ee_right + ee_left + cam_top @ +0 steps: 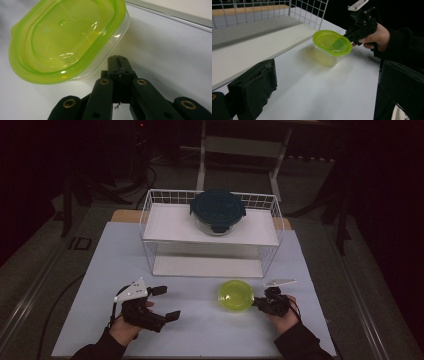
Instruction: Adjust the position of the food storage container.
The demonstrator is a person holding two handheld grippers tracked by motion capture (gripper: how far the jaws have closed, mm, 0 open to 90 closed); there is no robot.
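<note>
1. The green-lidded container point(235, 295) sits on the white table point(200, 330), just in front of the wire rack point(212, 231) and toward the right. The right gripper point(256, 303) has its jaws pressed together, tips right at the container's near edge. In the right gripper view they look closed beside or just under the lid's rim point(75, 75) rather than on it; I cannot tell whether they pinch anything.

2. If the tips only nudge the rim, the light tub may skid across the smooth table or tip, since nothing braces it.

3. If they catch only the lid's lip, a lift could pop the lid off and leave the clear tub behind.

4. The left gripper point(167, 302) hangs well apart on the left, jaws spread wide and holding nothing, so it offers no support if the container slides.

5. The rack's front wire stands close behind; a hard push could drive the container into it.

6. The dark-lidded glass bowl point(217, 212) on the rack's upper shelf leaves limited room there.
</note>
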